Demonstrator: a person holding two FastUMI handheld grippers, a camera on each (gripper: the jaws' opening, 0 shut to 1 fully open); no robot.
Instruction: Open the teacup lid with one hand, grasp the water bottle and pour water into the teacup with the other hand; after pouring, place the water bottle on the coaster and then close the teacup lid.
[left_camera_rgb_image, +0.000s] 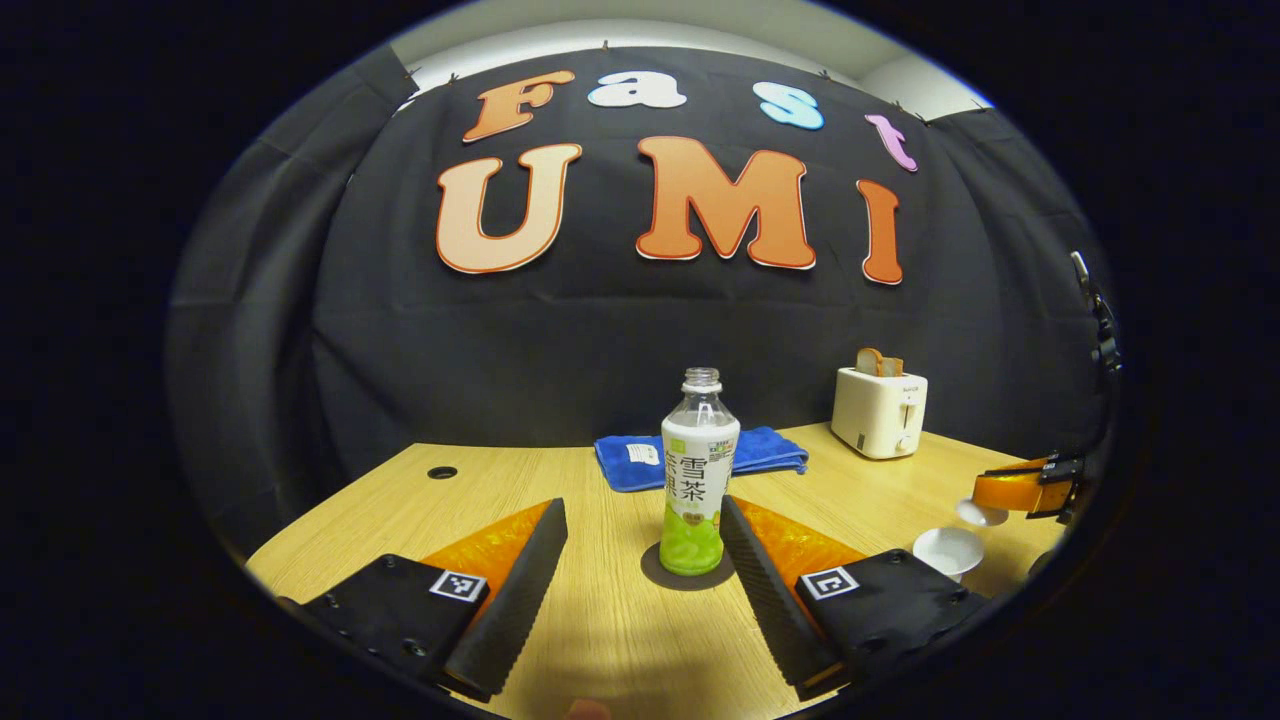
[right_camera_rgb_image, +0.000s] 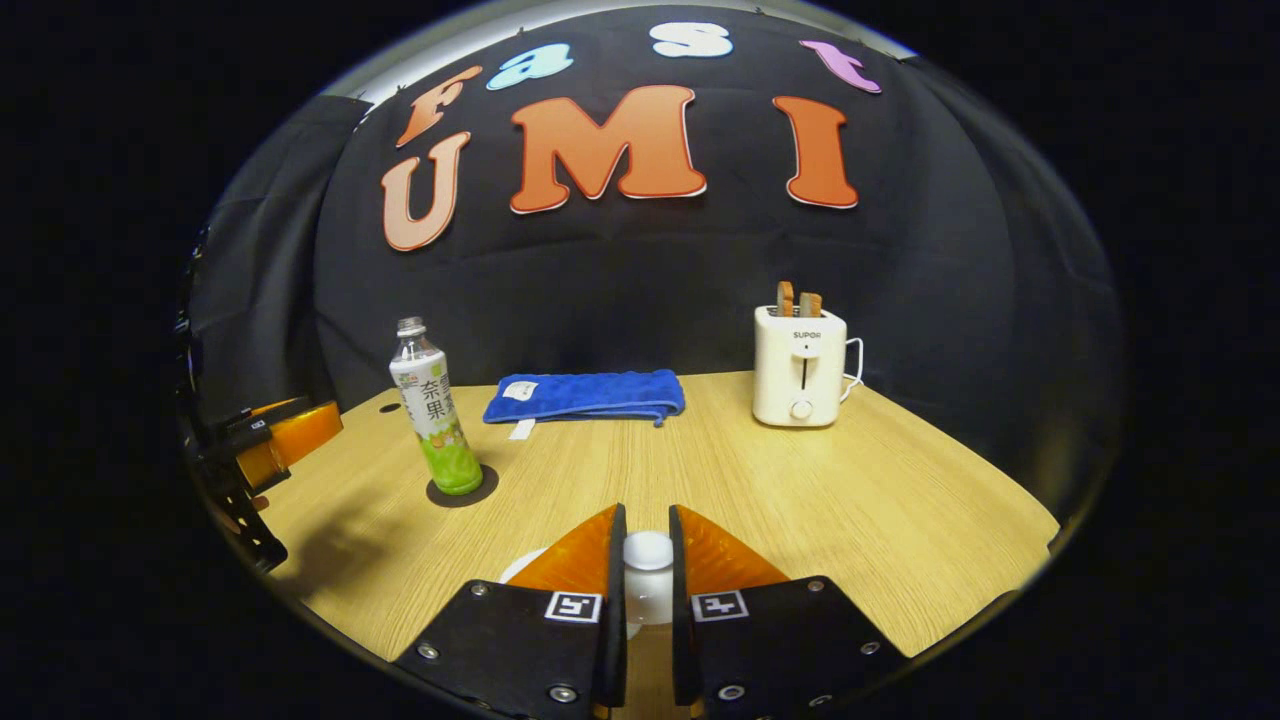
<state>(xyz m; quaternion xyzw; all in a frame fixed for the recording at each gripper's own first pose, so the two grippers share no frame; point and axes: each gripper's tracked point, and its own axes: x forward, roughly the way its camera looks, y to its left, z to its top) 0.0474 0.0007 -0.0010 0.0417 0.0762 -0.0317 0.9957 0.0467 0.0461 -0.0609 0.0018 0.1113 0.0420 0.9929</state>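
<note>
An uncapped water bottle (left_camera_rgb_image: 699, 470) with a white and green label stands upright on a dark round coaster (left_camera_rgb_image: 655, 572). My left gripper (left_camera_rgb_image: 643, 510) is open, one finger on each side just in front of the bottle, apart from it. At the right, the white teacup (left_camera_rgb_image: 948, 550) sits uncovered on the table. Its white lid (left_camera_rgb_image: 980, 514) hangs just above and beside it, held by my right gripper (left_camera_rgb_image: 1020, 490). In the right gripper view, the right gripper (right_camera_rgb_image: 646, 515) is shut on the lid's knob (right_camera_rgb_image: 648, 552). The bottle (right_camera_rgb_image: 435, 410) and the left gripper (right_camera_rgb_image: 270, 440) show far left.
A folded blue towel (left_camera_rgb_image: 700, 455) lies behind the bottle. A white toaster (left_camera_rgb_image: 880, 410) holding bread slices stands at the back right. The wooden table (left_camera_rgb_image: 600, 620) has a small round hole (left_camera_rgb_image: 442, 472) at its back left. Black cloth walls close in behind.
</note>
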